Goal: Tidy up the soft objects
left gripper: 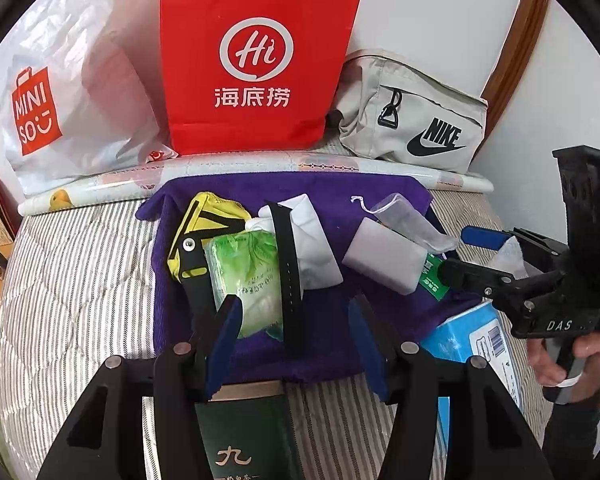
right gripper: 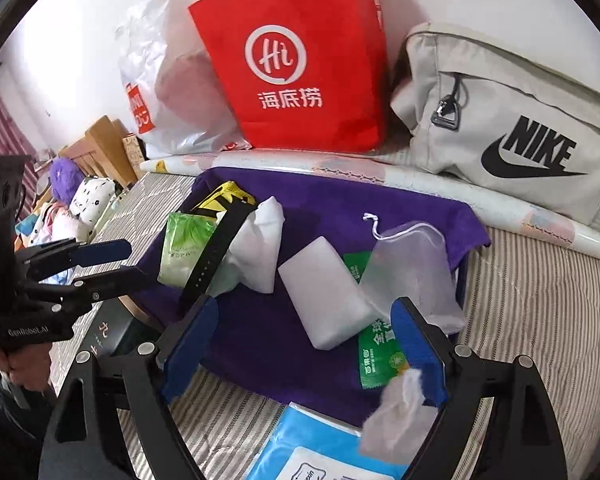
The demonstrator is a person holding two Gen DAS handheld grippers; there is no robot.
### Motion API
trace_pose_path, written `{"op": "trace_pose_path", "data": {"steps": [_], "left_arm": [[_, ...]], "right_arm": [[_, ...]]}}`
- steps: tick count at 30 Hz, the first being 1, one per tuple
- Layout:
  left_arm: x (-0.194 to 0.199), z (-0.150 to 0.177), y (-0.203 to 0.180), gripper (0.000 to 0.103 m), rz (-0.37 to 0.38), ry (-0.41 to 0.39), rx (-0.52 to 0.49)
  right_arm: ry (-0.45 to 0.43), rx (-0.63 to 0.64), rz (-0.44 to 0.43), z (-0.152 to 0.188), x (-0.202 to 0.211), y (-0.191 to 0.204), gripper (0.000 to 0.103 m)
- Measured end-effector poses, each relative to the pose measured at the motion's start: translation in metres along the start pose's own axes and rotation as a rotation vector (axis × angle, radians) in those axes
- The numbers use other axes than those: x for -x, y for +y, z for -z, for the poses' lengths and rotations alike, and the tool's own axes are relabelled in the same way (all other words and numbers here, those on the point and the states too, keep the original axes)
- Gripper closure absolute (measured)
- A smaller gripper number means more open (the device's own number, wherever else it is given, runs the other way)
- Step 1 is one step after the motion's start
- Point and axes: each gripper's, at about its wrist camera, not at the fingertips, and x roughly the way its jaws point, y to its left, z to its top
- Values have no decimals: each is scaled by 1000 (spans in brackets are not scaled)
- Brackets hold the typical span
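Little looks sorted: both the left gripper (left gripper: 296, 316) and right gripper (right gripper: 303, 344) gape empty over the purple towel (left gripper: 300, 192), still crowded edge to edge

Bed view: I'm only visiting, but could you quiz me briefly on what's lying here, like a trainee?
1. True or false: the red paper bag stands between the white plastic bag and the grey Nike pouch.
2. The towel under the small items is: A green, B purple, C red?
3. Fill in: the white block partly covers a ___ sachet.
Key: 1 true; 2 B; 3 green.
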Motion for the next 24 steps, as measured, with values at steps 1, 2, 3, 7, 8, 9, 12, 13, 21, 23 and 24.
{"op": "trace_pose_path", "data": {"steps": [1,2,3,7,8,9,12,13,21,23,24], "left_arm": [[0,1,0,50,2,2,2],[-1,2,0,50,7,1,4],[-1,3,0,50,14,-1,6],[-1,7,2,50,32,-2,16],[-2,8,3,50,39,-1,19],[-2,9,3,50,42,0,20],[-3,10,4,50,50,0,19],[-2,10,4,50,54,-1,18],[-4,13,2,50,72,2,16],[-6,15,1,50,88,-1,15],[-6,15,0,50,95,-5,15]], "right_arm": [[-19,9,-13,1,1,1,15],[-44,17,-32,3,4,2,15],[-76,18,-55,4,8,2,16],[-114,-16,-85,6,11,-6,90],[-83,-31,-91,7,5,-9,94],[-63,-43,-96,8,0,-12,95],[-40,-20,-60,14,-8,-10,93],[-37,-11,-48,16,-9,-7,87],[-126,-15,-47,26,4,-4,15],[-144,-39,-69,26,7,-7,15],[-148,-52,-86,25,9,-8,15]]}}
